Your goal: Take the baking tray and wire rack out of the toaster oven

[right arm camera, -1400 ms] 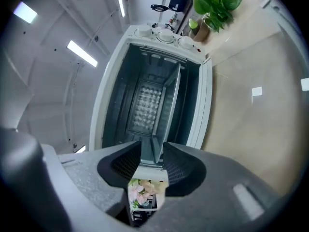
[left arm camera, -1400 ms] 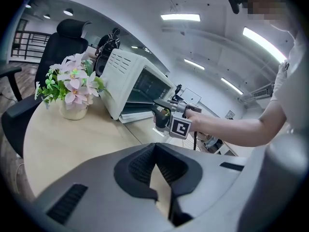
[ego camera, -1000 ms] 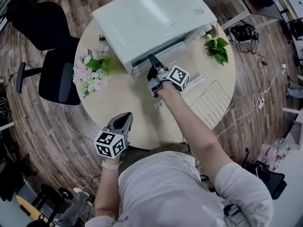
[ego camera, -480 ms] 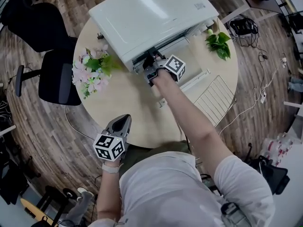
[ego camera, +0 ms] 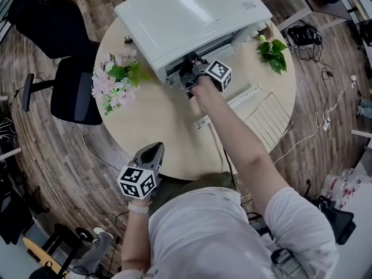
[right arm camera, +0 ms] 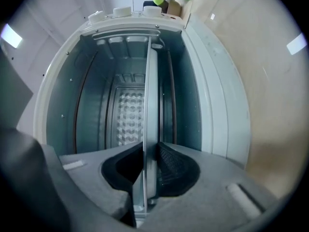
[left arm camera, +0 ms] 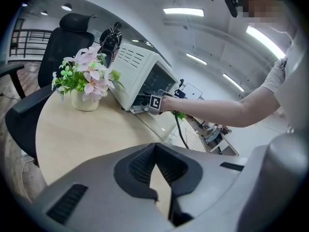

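Right tongs (right arm camera: 149,151) closing on the baking tray's (right arm camera: 151,95) front lip at the toaster oven's (ego camera: 192,16) mouth, tray inside, running straight back from them; left tongs (left arm camera: 155,151) clenched empty, far from the oven; wire rack (ego camera: 268,121) already outside.

My right arm (ego camera: 232,144) reaches straight out with the right gripper (ego camera: 187,79) nearly level, its fingers closing on the thin edge of the baking tray (right arm camera: 151,95) between them. My left gripper (ego camera: 154,150) hangs near my body, tilted downward, fingers together and empty.
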Demonstrator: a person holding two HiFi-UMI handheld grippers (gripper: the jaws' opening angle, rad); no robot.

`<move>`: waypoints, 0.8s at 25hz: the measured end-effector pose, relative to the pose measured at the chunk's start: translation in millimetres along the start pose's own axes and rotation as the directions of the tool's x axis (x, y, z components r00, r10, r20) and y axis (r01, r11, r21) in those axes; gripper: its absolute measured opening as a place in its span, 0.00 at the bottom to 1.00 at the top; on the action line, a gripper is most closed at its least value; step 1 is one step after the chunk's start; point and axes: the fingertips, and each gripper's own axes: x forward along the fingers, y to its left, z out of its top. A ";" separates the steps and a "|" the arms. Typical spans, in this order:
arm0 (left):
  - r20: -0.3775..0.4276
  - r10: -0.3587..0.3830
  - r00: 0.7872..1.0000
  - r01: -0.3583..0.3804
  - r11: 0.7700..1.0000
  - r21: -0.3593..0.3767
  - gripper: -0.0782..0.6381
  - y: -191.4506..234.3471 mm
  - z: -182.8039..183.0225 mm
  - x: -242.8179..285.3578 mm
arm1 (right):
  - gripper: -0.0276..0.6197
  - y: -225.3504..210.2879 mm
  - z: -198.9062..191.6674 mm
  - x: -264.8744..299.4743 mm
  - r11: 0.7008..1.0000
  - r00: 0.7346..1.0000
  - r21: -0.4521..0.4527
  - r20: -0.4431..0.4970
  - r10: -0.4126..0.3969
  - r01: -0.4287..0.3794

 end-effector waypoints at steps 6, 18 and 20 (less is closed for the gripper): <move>0.011 0.008 1.000 -0.008 1.000 0.009 0.11 -11.9 -2.2 -1.0 | 0.16 -0.1 -1.5 -21.1 1.000 1.000 0.017 0.006 -0.003 0.003; 0.026 0.024 0.999 -0.025 0.999 0.036 0.11 -48.9 -11.9 5.3 | 0.16 -7.5 -5.1 -94.1 1.000 1.000 0.024 -0.004 -0.019 0.019; 0.032 0.028 0.999 -0.029 0.999 0.035 0.11 -57.5 -14.6 6.9 | 0.16 -8.5 -5.1 -108.2 1.000 1.000 0.017 -0.010 -0.025 0.025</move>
